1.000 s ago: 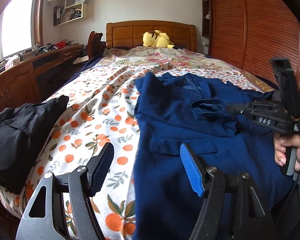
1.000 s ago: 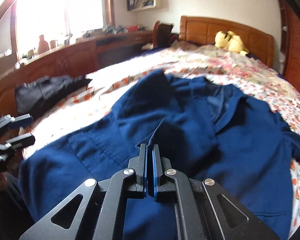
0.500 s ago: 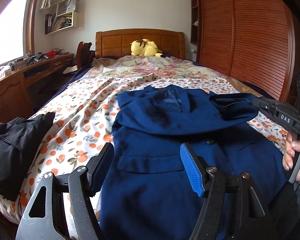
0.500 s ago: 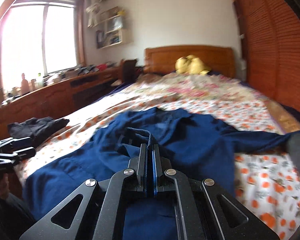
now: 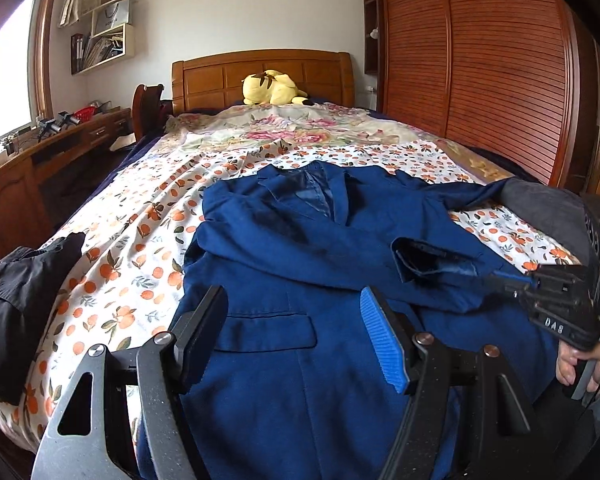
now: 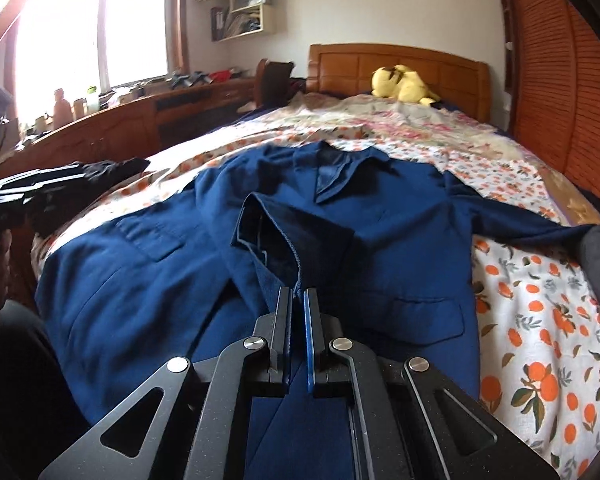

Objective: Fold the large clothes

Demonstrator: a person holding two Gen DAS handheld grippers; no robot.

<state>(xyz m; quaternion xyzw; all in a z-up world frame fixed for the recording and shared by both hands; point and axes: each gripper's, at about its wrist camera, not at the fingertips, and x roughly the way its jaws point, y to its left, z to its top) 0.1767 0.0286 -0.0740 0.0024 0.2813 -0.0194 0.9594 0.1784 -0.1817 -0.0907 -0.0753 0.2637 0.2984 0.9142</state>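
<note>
A blue jacket (image 5: 300, 280) lies face up on the bed (image 5: 148, 208), its long axis running from the foot toward the wooden headboard (image 5: 260, 76), collar at the far end and hem at the near edge. Bare orange-print sheet shows on both sides of it: a broad strip on the window side up to a heap of black clothing (image 5: 16, 292) at the bed's edge, and a narrower strip on the side of the slatted wardrobe doors (image 5: 480, 80). The far half of the bed holds only a flowered cover and a yellow plush toy (image 5: 274, 88) against the headboard. The jacket's cloth is thick and matte, with flap pockets and a smoother lining showing at the open collar. One sleeve (image 6: 268, 232) is drawn across the chest, its open cuff toward the wardrobe side; the other sleeve stretches out sideways over the sheet toward the wardrobe. The right gripper (image 6: 298, 300) has its fingers closed on the edge of that cuff, the fabric pinched between the blue pads. The left gripper (image 5: 292, 328) is above the jacket's near pocket with its fingers wide apart and nothing between them. A wooden desk (image 6: 112, 128) with clutter runs along the window wall.
</note>
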